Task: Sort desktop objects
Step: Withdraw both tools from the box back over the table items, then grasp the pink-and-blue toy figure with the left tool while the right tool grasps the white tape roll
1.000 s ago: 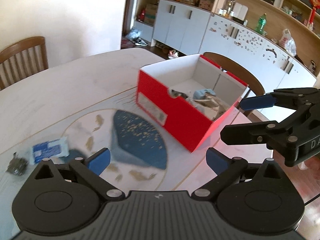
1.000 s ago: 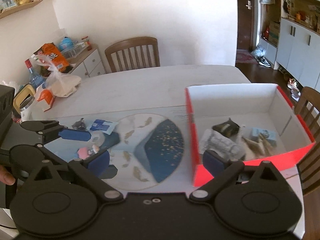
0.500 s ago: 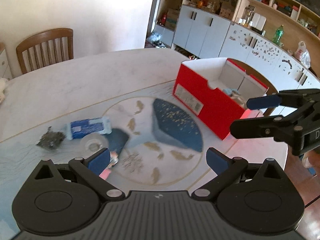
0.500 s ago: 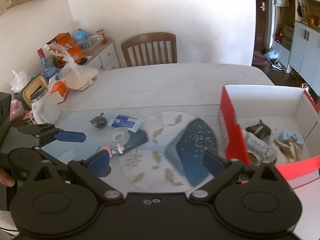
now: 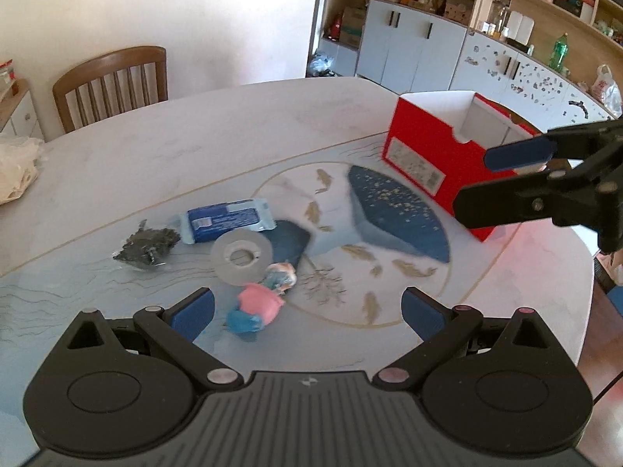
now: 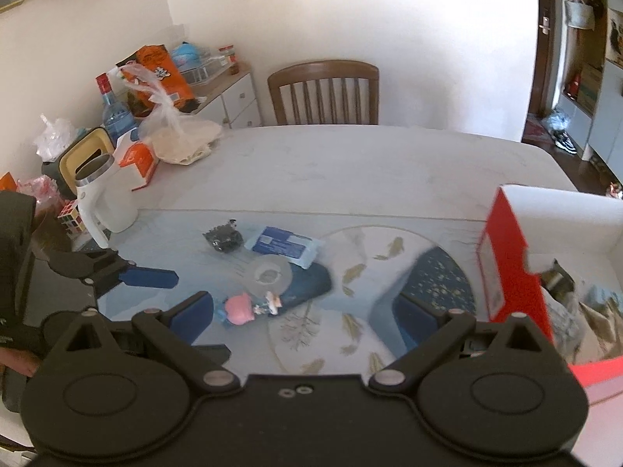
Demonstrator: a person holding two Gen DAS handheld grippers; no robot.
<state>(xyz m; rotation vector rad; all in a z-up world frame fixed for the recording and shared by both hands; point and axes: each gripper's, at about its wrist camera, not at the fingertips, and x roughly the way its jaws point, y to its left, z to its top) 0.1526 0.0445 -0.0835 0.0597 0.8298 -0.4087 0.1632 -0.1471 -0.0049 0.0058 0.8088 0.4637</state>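
Note:
A red shoebox (image 5: 436, 163) (image 6: 510, 268) stands at the right of the table with several items inside. Left of it lie a blue tissue pack (image 5: 226, 220) (image 6: 286, 245), a clear tape roll (image 5: 241, 257) (image 6: 268, 274), a dark crumpled wrapper (image 5: 148, 247) (image 6: 224, 237) and a small pink and blue figure (image 5: 261, 303) (image 6: 243, 309). My left gripper (image 5: 307, 309) hangs open just short of the figure, nothing between its fingers. My right gripper (image 6: 303, 311) is open and empty too, nearer the box.
A white mug (image 6: 105, 198), a puzzle cube (image 6: 72, 216), bags and a bottle crowd the table's left end. A wooden chair (image 5: 111, 85) (image 6: 323, 91) stands at the far side. White cabinets (image 5: 409, 48) line the room behind the box.
Both grippers have swung left, away from the red box and toward the loose items. The figure and tape roll now lie close before the left gripper. Both stayed open.

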